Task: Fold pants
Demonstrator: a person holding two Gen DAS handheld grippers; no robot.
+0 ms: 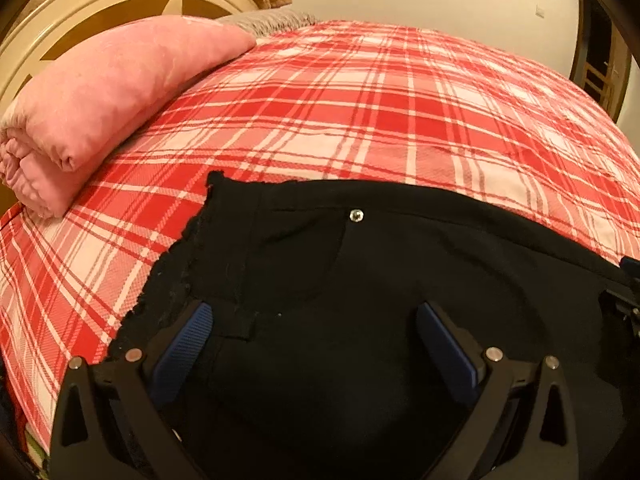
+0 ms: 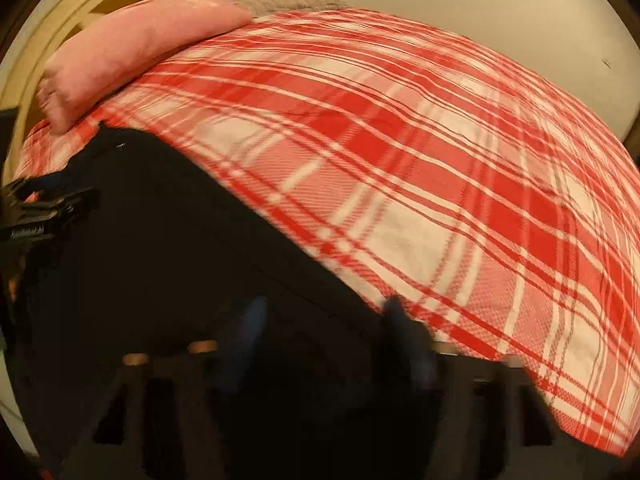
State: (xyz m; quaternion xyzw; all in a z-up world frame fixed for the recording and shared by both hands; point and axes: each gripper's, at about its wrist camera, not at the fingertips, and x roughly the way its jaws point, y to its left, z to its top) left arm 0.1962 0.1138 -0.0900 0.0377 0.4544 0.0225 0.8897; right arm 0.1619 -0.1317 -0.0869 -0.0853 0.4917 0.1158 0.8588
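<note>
We see the black pants [image 1: 380,280] lying flat on the red plaid bedsheet [image 1: 360,112]; the left gripper [image 1: 312,328] sits over them, jaws spread wide; the right gripper [image 2: 328,332] is blurred, jaws apart over the pants edge; a folded pink blanket [image 1: 100,108] rests at ten o'clock.

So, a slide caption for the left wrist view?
Open tongs over black pants on a plaid bed.

one black pants [image 1: 360,280], one pink blanket [image 1: 100,100], one plaid sheet [image 1: 400,100], two tools
</note>
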